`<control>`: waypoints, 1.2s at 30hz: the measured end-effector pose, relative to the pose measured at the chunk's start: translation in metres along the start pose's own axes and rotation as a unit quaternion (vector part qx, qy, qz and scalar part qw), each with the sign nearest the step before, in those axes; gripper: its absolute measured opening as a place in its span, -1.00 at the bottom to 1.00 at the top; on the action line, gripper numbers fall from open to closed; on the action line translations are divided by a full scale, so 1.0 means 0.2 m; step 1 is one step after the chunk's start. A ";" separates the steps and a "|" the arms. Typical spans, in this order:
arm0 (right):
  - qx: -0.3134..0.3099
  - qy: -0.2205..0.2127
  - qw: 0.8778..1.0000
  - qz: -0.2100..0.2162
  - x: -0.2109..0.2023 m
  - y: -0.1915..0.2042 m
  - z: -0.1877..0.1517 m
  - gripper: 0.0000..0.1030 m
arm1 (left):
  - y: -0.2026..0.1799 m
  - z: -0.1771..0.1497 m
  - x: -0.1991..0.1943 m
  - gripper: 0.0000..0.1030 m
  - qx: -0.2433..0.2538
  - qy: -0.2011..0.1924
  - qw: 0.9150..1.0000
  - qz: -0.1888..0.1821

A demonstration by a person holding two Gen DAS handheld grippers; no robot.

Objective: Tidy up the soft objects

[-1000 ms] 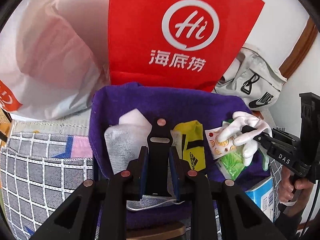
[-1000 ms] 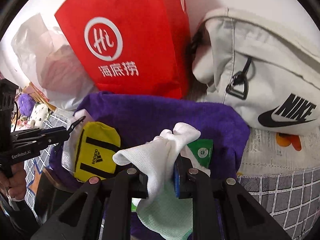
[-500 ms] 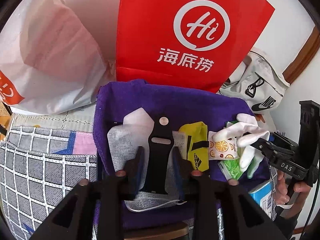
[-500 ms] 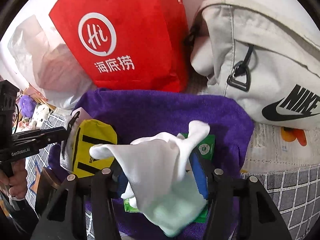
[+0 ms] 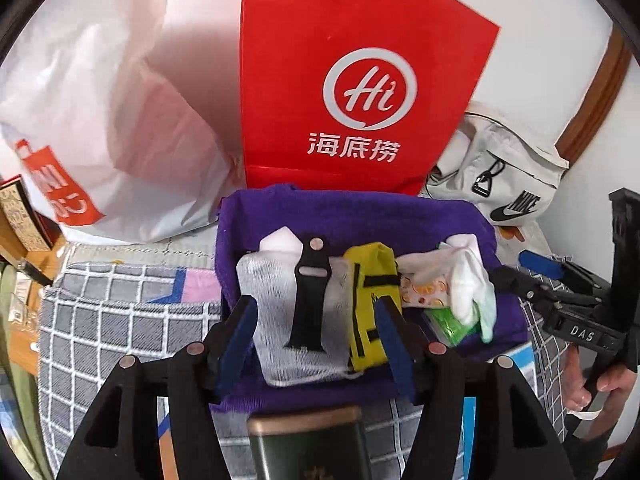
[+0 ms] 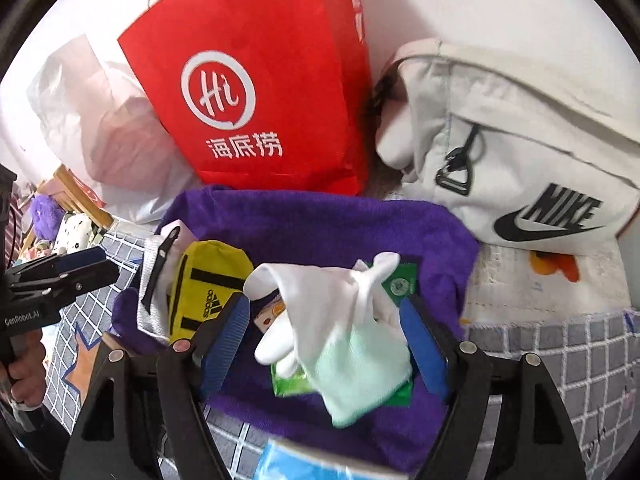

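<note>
A purple towel (image 5: 352,216) (image 6: 320,224) holds the soft items. On it lie a white mesh pouch (image 5: 272,312) with a black strap (image 5: 308,300) on top, a yellow Adidas pouch (image 5: 370,304) (image 6: 204,280), an orange-print packet (image 5: 420,292), a green packet (image 5: 448,324) (image 6: 290,380) and a white glove (image 5: 468,284) (image 6: 332,316). My left gripper (image 5: 316,336) is open around the mesh pouch and strap. My right gripper (image 6: 324,340) is open, with the glove lying loose between its fingers.
A red paper bag (image 5: 352,80) (image 6: 264,80) stands behind the towel, a white plastic bag (image 5: 100,120) to its left, a white Nike bag (image 5: 508,184) (image 6: 520,160) to its right. A dark green tin (image 5: 308,448) sits below the left gripper. Grey checked cloth (image 5: 120,320) covers the surface.
Both grippers have opened. The left let go of the black strap, which now lies on the mesh pouch. The right let go of the glove, which dropped onto the packets.
</note>
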State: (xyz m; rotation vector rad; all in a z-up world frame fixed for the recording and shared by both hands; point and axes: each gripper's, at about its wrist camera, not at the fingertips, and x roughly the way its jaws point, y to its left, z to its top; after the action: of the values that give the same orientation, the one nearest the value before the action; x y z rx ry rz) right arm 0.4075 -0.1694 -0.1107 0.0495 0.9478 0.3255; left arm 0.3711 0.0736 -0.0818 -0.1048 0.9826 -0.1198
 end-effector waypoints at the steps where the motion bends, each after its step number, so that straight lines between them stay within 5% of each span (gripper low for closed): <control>1: 0.004 -0.005 1.000 -0.002 -0.05 0.01 -0.02 0.49 | -0.01 -0.02 -0.04 0.14 0.000 -0.003 1.000 0.003; 5: 0.011 -0.014 1.000 -0.012 -0.20 0.04 -0.10 0.51 | -0.05 -0.10 -0.18 0.25 -0.001 -0.013 1.000 0.004; 12: 0.003 -0.040 0.998 -0.044 -0.49 0.15 -0.32 0.93 | -0.16 -0.29 -0.46 0.51 0.008 -0.041 0.999 0.004; 19: 0.007 -0.055 0.997 -0.052 -0.74 0.23 -0.56 0.99 | -0.33 -0.54 -0.70 0.82 0.031 -0.068 0.997 0.027; 36: 0.007 -0.108 0.992 -0.057 -1.20 0.39 -1.06 0.99 | -0.48 -1.07 -1.05 0.86 0.029 -0.109 0.992 0.057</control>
State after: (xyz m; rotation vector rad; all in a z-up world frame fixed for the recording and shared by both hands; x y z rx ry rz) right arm 0.0880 -0.1879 -0.0310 0.0429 0.7342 0.2021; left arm 0.0729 0.0023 -0.0135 -0.0075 0.7652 -0.0301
